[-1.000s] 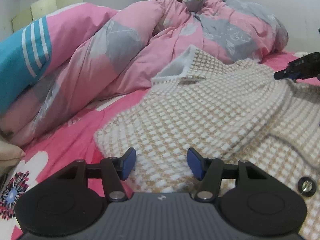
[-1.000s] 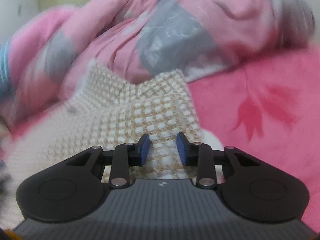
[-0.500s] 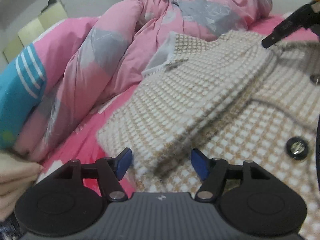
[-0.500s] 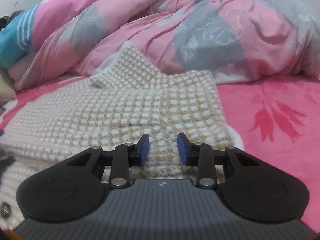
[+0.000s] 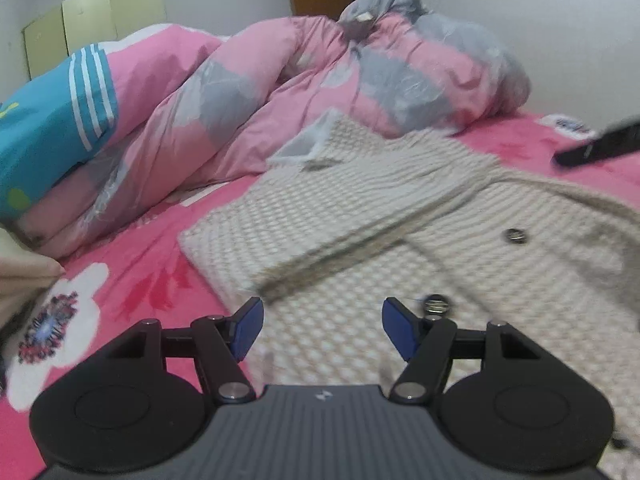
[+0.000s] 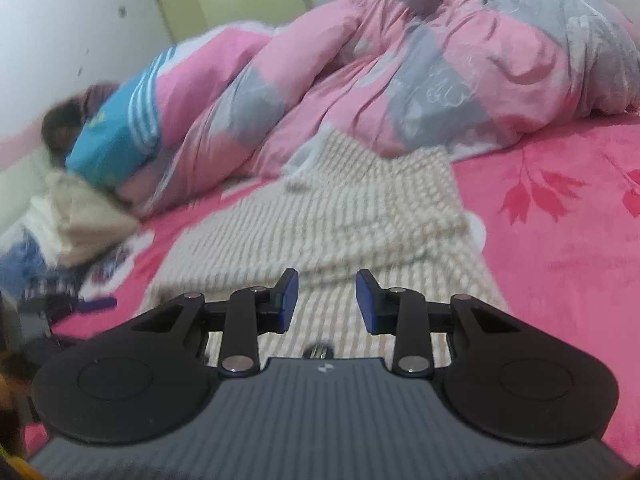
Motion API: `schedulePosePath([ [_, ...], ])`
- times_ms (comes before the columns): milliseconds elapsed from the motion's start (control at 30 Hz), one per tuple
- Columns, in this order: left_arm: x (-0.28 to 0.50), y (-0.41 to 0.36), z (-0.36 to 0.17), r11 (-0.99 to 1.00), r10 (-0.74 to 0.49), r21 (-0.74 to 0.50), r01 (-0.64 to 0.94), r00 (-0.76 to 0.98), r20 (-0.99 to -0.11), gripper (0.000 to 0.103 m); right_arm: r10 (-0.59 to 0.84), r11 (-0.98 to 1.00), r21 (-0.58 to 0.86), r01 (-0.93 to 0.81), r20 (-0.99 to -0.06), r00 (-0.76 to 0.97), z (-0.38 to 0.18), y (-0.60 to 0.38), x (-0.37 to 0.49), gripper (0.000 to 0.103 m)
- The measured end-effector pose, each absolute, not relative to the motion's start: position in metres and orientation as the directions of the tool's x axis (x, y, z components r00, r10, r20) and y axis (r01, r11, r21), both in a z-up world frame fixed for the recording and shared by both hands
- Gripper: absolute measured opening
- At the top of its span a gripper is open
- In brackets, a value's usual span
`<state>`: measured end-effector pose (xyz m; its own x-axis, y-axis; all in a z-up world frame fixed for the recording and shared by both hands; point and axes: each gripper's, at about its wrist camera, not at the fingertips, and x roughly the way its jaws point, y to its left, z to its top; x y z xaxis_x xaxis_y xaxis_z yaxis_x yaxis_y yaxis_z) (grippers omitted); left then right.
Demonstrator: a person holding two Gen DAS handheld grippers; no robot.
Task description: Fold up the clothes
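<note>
One cream-and-tan checked knit cardigan [image 5: 340, 216] with two round metal buttons [image 5: 516, 235] lies on the pink bedsheet [image 5: 132, 280], one pink-and-grey quilt [image 5: 320, 80] at twelve o'clock. The left gripper [image 5: 322, 326] and right gripper [image 6: 327, 300] both hang with jaws apart, empty.

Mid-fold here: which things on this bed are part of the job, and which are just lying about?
Job:
- checked knit cardigan, one side already folded over
- left gripper, open above it
- right gripper, open above it

Lying about:
- pink and grey duvet
- blue striped garment
- beige cloth
- pink bedsheet
</note>
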<state>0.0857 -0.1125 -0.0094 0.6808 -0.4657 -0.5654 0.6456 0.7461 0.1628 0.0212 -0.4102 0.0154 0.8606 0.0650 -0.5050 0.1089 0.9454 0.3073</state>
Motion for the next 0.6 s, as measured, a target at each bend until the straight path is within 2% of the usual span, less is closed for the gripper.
schedulePosePath([
  [133, 0.051, -0.122, -0.024, 0.714, -0.508, 0.127, 0.689, 0.633, -0.584, 0.069, 0.057, 0.978, 0.195, 0.072, -0.587, 0.807, -0.007, -0.373, 0.006, 0.031],
  [233, 0.038, -0.126, -0.049, 0.706, -0.5, 0.095, 0.702, 0.589, -0.635, 0.07, 0.019, 0.996, 0.08, 0.044, -0.651, 0.759, -0.038, -0.342, -0.005, 0.033],
  [367, 0.036, -0.119, -0.062, 0.738, -0.514, 0.033, 0.675, 0.592, -0.621, 0.075, -0.085, 0.996, -0.075, 0.05, -0.611, 0.787, -0.057, -0.314, -0.02, 0.035],
  [467, 0.043, -0.114, -0.062, 0.746, -0.527, -0.016, 0.666, 0.576, -0.625, 0.081, -0.098, 0.994, -0.033, 0.1, -0.625, 0.774, -0.054, -0.318, -0.016, 0.04],
  [600, 0.045, -0.113, -0.065, 0.747, -0.533, -0.027, 0.664, 0.574, -0.621, 0.087, -0.059, 0.992, 0.055, 0.116, -0.604, 0.795, -0.059, -0.331, -0.02, 0.041],
])
